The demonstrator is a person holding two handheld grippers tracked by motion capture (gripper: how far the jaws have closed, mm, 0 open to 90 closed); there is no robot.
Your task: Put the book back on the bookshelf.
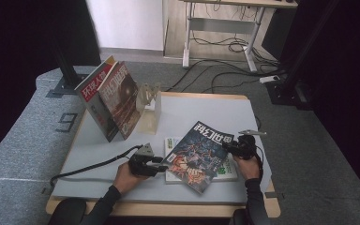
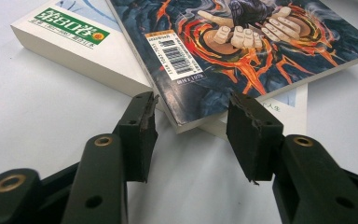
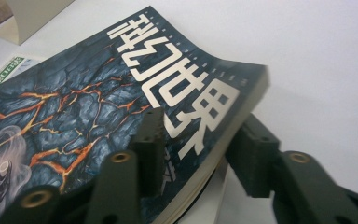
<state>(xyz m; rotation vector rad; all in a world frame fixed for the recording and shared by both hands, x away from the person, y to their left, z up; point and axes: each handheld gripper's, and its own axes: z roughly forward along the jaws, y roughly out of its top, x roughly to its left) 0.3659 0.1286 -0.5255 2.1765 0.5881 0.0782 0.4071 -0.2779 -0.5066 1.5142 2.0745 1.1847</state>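
On the table (image 1: 98, 154), seen from above, a dark magazine (image 1: 198, 154) lies askew over a white book (image 1: 227, 172), with the left gripper (image 1: 161, 162) at its near-left corner and the right gripper (image 1: 229, 147) at its right edge. From the left gripper view, the jaws stand spread either side of the magazine's (image 2: 242, 42) corner, not pressing it. From the right gripper view, one jaw rests on the cover (image 3: 74, 116) and the other sits under the raised edge; I cannot tell whether they pinch.
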